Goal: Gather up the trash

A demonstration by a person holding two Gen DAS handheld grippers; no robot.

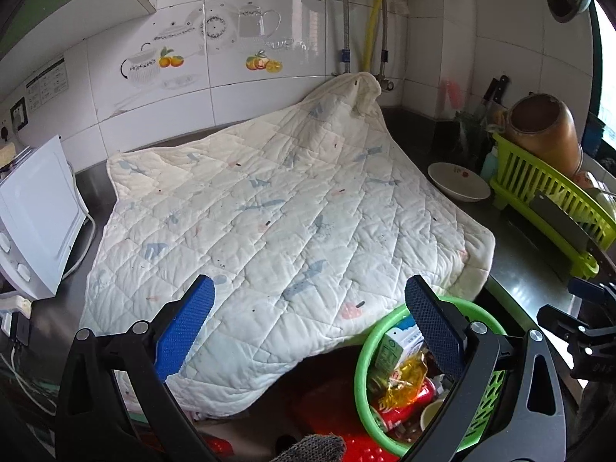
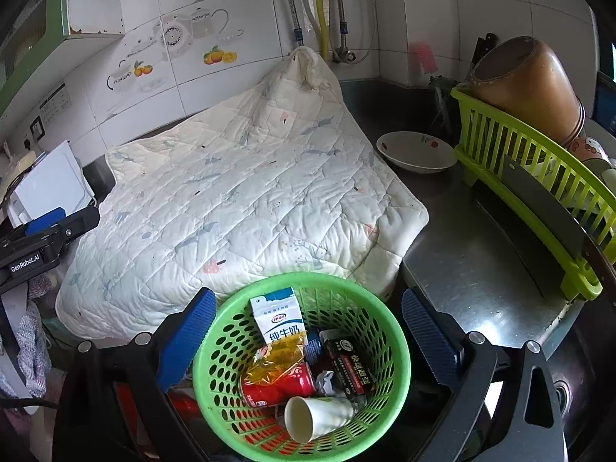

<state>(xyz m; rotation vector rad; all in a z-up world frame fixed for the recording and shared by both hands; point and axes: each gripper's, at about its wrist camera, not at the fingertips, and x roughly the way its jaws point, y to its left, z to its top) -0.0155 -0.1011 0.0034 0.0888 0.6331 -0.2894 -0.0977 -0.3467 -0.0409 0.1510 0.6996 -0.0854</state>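
Note:
A green perforated basket [image 2: 231, 350] sits below the counter's front edge and holds trash: a white milk carton [image 2: 278, 317], a yellow wrapper [image 2: 275, 362], a red can [image 2: 281, 385], a dark box [image 2: 346, 365] and a white paper cup [image 2: 315, 417]. My right gripper [image 2: 308, 331] is open and empty, its blue pads on either side of the basket, above it. My left gripper [image 1: 310, 323] is open and empty over the front edge of the quilted cloth [image 1: 269, 208]. The basket [image 1: 364, 350] shows at the lower right of the left wrist view, partly behind a finger.
The quilted cloth [image 2: 238, 192] covers most of the steel counter [image 2: 462, 269]. A white bowl [image 2: 415, 152], a green dish rack [image 2: 531, 192] with a brown pot [image 2: 527, 84] and a cleaver [image 2: 546, 204] stand to the right. A white appliance [image 1: 34, 215] stands to the left.

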